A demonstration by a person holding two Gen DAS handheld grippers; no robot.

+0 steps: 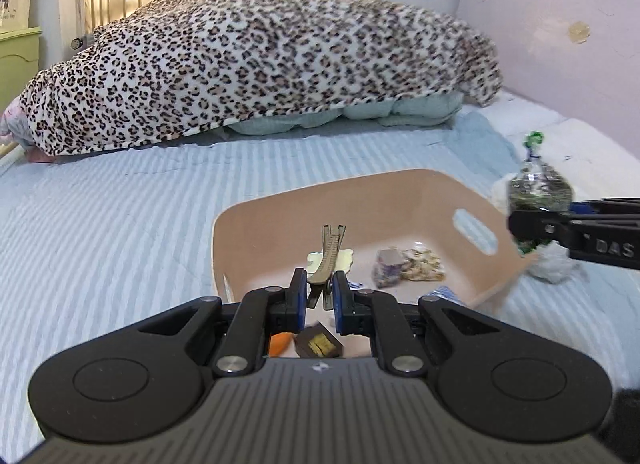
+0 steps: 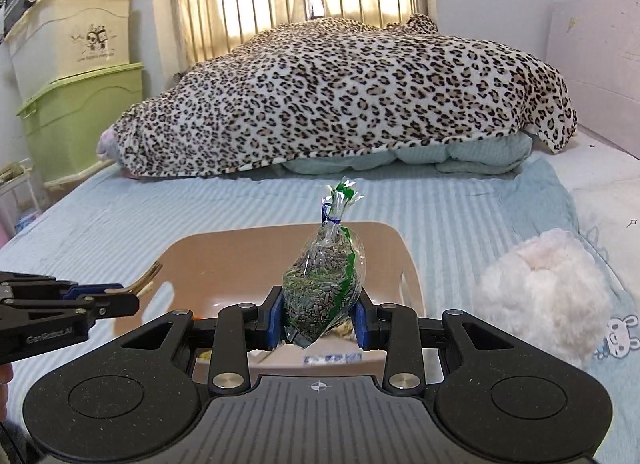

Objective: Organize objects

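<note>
A bed [image 2: 120, 224] with a blue striped sheet carried a heap of bedding under a leopard-print blanket [image 2: 340, 104], and nearer the cameras a tan plastic bin [image 1: 360, 200] sat on the sheet with a fluffy white ball [image 2: 540, 296] just beside its right side. The right tongs [image 2: 318, 314] were closed on a clear tied bag of dried lavender [image 2: 320, 284], held upright over the bin. The left tongs [image 1: 320, 296] were clamped narrowly on an olive hair clip [image 1: 330, 256] above the bin's floor, where small packets [image 1: 408, 264] and a dark little box [image 1: 318, 344] lay.
</note>
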